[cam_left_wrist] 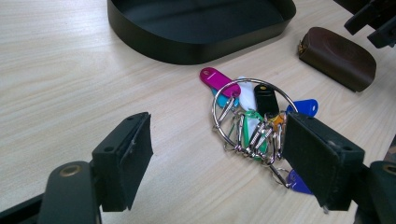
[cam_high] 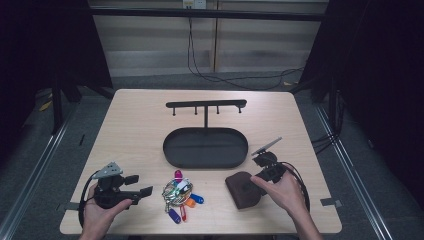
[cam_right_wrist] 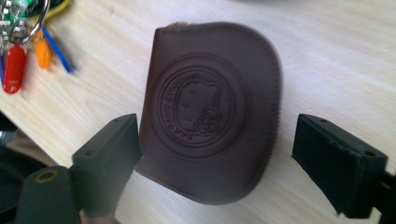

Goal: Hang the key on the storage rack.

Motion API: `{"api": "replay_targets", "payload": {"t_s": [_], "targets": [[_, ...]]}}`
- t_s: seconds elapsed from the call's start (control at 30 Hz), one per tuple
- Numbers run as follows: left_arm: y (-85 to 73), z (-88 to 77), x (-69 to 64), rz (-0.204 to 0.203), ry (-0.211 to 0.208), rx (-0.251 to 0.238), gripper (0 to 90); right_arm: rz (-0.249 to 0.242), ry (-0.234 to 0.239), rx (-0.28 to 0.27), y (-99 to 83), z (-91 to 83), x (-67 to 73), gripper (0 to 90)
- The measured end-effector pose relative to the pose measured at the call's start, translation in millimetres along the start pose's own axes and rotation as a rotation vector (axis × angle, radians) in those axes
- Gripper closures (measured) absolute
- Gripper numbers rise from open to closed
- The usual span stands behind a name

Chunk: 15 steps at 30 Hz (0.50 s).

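A brown leather pouch with a round embossed emblem lies flat at the table's front right. My right gripper hovers over it, open, one jaw on each side; the left jaw is close to the pouch's edge and the right jaw stands clear of it. A metal key ring with several coloured tags lies at the front middle. My left gripper is open just left of the ring, pointing at it, with nothing between its jaws.
A black oval tray sits mid-table, with a black hook rack standing behind it. Key tags lie near the pouch's left side. Bare wood lies to the left and right of the tray. Cables trail on the floor behind the table.
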<state>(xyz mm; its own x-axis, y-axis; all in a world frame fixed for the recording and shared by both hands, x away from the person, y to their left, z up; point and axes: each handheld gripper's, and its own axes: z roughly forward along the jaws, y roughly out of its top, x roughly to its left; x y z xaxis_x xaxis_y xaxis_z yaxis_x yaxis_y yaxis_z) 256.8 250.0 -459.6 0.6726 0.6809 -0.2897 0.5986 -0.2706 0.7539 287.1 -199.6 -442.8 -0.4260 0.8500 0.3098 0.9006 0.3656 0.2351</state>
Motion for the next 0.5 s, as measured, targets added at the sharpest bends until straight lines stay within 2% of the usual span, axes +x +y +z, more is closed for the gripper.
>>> {"api": "replay_targets", "payload": {"t_s": [0.3, 0.5], "targets": [[0.0, -0.1, -0.1, 0.003, -0.003, 0.002, 24.6, 0.018, -0.04, 0.08, 11.2, 15.6, -2.2, 17.8], [0.0, 0.2, -1.0, 0.007, -0.007, 0.009, 24.8, 0.034, -0.04, 0.092, 13.7, 20.8, -6.2, 18.5]]}}
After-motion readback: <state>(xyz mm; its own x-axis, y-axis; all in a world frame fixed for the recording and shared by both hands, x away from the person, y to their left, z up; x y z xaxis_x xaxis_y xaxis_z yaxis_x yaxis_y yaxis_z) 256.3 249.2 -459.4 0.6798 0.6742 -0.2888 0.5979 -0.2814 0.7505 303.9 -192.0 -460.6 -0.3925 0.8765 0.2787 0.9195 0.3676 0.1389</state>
